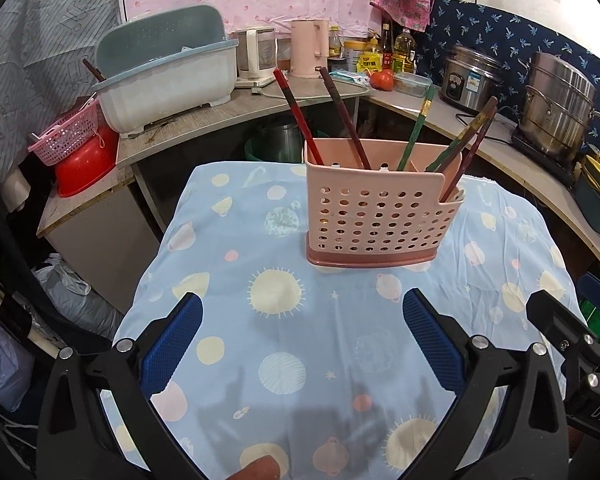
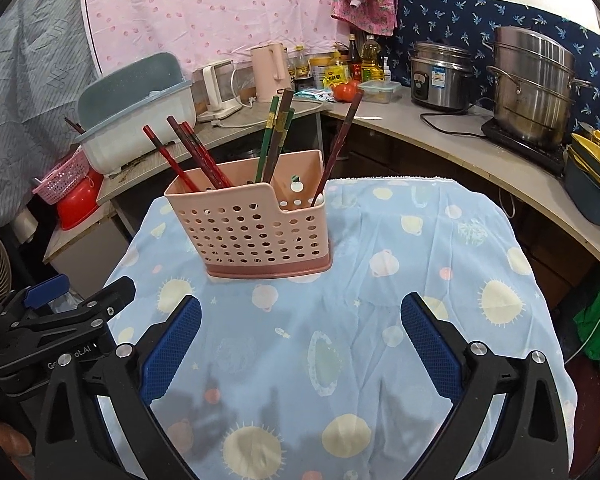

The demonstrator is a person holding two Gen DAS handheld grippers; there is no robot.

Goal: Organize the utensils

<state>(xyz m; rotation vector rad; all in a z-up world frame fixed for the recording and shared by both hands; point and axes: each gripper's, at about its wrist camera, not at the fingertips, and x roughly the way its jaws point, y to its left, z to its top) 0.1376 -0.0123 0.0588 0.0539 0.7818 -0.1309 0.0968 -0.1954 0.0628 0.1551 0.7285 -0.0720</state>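
Left wrist view
Left gripper (image 1: pixel 302 344): jaws spread wide, nothing between the blue pads (image 1: pixel 172 350)
Utensil holder (image 1: pixel 380 216): pink perforated caddy, upright on the tablecloth (image 1: pixel 228 280); ahead of the fingers and a little toward the right finger, well apart from both tips
Red chopsticks (image 1: pixel 296 114): two, standing in the holder's left section, tops leaning left and away
Green chopsticks (image 1: pixel 416 132): standing in the middle and right sections, tops leaning right
Brown chopstick (image 1: pixel 470 150): in the low-cut right corner pocket, leaning right
Right gripper (image 1: pixel 572 320): seen at the right edge, beside the right finger
Long axis: every stick runs near vertical, across the line of the fingers

Right wrist view
Right gripper (image 2: pixel 300 344): jaws spread wide, holding nothing
Utensil holder (image 2: pixel 252 224): ahead and toward the left finger, well apart from the tips
Red chopsticks (image 2: pixel 192 152): left section, fanned leftward
Green chopsticks (image 2: pixel 274 136): middle section, near upright
Brown chopstick (image 2: pixel 340 140): right pocket, the stick closest to this gripper's midline
Left gripper (image 2: pixel 60 320): at the left edge, beside the left finger
Loose utensils on cloth: none seen
Judgement: holder sits between the two grippers, neither clearly nearer; any pick needs a reach forward and a grasp across an upright shaft
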